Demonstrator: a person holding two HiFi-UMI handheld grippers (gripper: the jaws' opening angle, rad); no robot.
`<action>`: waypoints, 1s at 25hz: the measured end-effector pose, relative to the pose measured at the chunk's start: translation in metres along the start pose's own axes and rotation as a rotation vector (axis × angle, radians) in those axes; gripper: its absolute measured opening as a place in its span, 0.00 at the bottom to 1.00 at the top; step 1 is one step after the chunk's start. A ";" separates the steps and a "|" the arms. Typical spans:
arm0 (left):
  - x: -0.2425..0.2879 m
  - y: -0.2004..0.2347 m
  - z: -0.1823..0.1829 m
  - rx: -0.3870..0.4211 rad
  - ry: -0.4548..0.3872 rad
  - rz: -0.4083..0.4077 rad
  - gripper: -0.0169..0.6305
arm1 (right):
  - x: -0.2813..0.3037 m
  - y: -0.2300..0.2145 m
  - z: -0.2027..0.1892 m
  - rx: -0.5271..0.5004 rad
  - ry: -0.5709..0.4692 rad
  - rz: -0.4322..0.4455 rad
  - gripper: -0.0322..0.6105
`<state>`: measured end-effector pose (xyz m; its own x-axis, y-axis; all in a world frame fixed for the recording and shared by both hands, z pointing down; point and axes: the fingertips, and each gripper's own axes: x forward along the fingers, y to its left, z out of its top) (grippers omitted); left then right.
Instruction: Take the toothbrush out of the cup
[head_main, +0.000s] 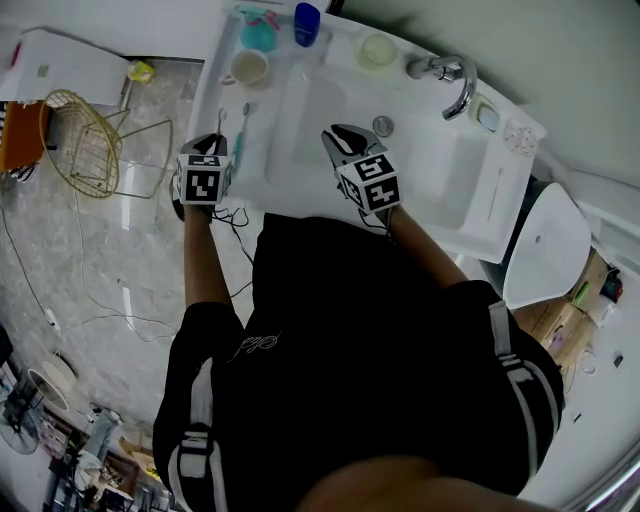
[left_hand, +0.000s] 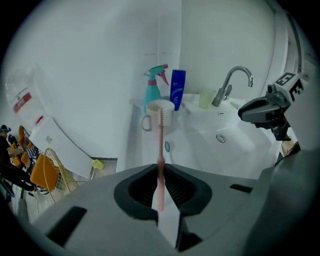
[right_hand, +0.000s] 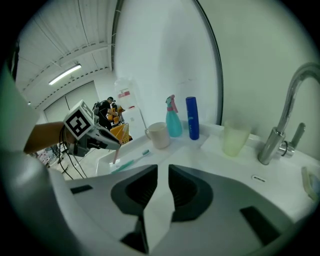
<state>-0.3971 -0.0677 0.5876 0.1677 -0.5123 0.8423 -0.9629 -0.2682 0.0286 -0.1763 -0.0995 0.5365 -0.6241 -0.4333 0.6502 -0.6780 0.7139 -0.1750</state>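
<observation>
Your left gripper (head_main: 214, 142) is clamped on the pink toothbrush (left_hand: 160, 137). Jaws are nearly together, pads on the handle, bristle end out ahead of the tips. The brush is out of the white mug (right_hand: 159, 135). The gripper sits over the counter's (right_hand: 190, 150) front-left corner, and the mug is well back along the left strip. Can't tell if the brush head touches the counter.

Your right gripper (right_hand: 162, 172) has a narrow gap between its jaws with nothing in it. It hangs over the front edge of the basin (head_main: 420, 170), about mid-counter, well apart from the left one.

Edges and room:
- Left strip: a teal toothbrush (right_hand: 129, 161) lies lengthwise between the mug and the front edge, just beside the pink one. That strip is narrow, with the counter's left edge on one side and the basin rim on the other.
- Back-left corner is crowded: the teal spray bottle (right_hand: 173, 119) and blue bottle (right_hand: 192, 117) stand side by side right behind the mug.
- Back edge: the pale green tumbler (right_hand: 235, 140) stands between the blue bottle and the faucet (right_hand: 290, 115).
- The basin is the big open space, with only the drain plug (head_main: 382, 126) in it.
- Off the left end there's a yellow wire basket (head_main: 85, 140) on the floor. Off the right end is a toilet (head_main: 545, 245), just beside the counter.

Counts:
- Toothbrushes: 2, one pink and held, one teal and lying down.
- Cups: 2, the mug and the tumbler.
- Bottles: 2.
- Faucet: 1.
</observation>
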 end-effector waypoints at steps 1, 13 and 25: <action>0.005 0.001 -0.004 -0.007 0.017 -0.007 0.11 | 0.000 -0.001 0.000 0.003 0.000 -0.004 0.17; 0.041 0.011 -0.015 -0.060 0.065 -0.039 0.11 | 0.000 -0.011 -0.002 0.041 0.000 -0.042 0.17; 0.060 0.009 -0.021 -0.065 0.109 -0.061 0.11 | -0.003 -0.023 -0.002 0.079 -0.011 -0.078 0.17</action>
<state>-0.4002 -0.0835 0.6498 0.2062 -0.4038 0.8913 -0.9638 -0.2412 0.1137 -0.1585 -0.1133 0.5402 -0.5722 -0.4919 0.6562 -0.7530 0.6322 -0.1826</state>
